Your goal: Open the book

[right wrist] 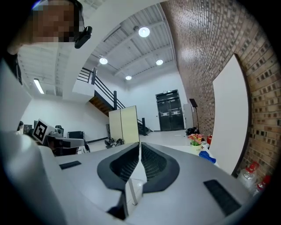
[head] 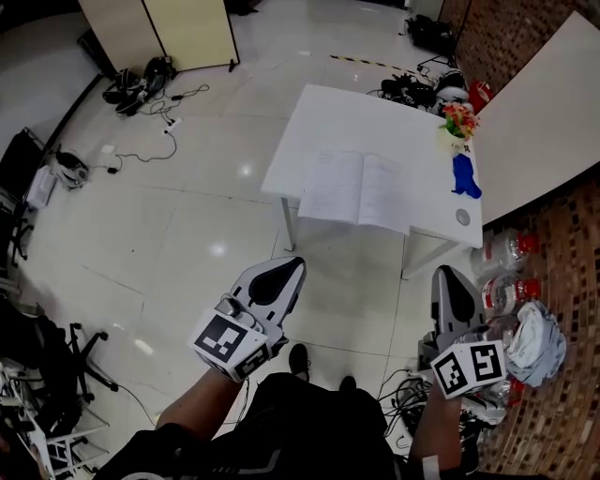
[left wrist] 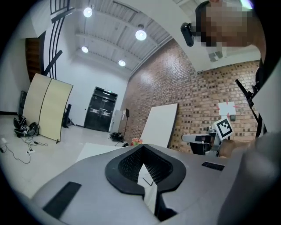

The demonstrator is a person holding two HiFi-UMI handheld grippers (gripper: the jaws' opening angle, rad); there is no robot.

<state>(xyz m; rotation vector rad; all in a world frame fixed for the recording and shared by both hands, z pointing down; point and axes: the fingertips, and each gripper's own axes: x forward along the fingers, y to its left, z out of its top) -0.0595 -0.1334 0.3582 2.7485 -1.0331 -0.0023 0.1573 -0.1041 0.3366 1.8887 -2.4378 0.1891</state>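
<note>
book lies open, pages flat, at the near edge of the white surface, roughly centred left to right. far right on the same surface: flower pot, a blue object just nearer than it, and a small round grey thing by the near right corner. none of them touch the book.

left gripper: jaws together, nothing between them, held over the floor near the person's body, well apart from the surface. right gripper: jaws together too, empty, also short of the surface, off its near right corner. both point towards the surface.

floor on the right: plastic bottles by the brick wall. white board leans on that wall, folding screen far left.
</note>
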